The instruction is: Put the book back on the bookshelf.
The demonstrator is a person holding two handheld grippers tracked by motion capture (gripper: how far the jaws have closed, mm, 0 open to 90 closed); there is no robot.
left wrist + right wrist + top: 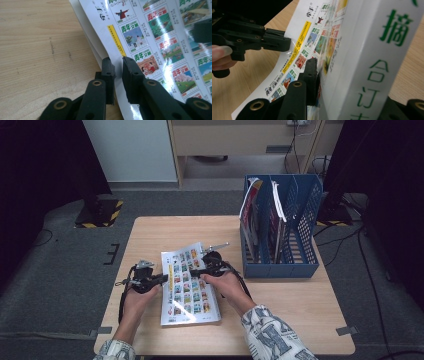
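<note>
Closest to my left gripper's camera, its two black jaws stood on either side of the magazine's (150, 30) lifted cover edge, one under the page and one on top, narrow and pinching the glossy sheet beside the yellow strip (116, 40). From the high view I saw the left gripper (162, 278) at the left edge of the magazine (190, 282), held in my left hand (137, 300), and the right gripper (196, 271) reaching in from the other side near the upper middle of the cover, held in my right hand (225, 285).

In the right gripper view the thick white spine (372, 65) with green characters filled the space between my right jaws; one jaw lay against the printed cover, the other was mostly hidden behind the spine, so the jaws looked closed on the book's thickness. The left gripper (290, 42) showed across the cover there, biting its far edge.

The magazine lay on the wooden table (300, 300), towards the front and left of centre, its cover a grid of small coloured pictures. A blue file rack (300, 220) stood at the right rear of the table, near the magazine but apart from it, with a few magazines (252, 212) upright in its left compartments. Grey carpet (65, 270) surrounded the table.
</note>
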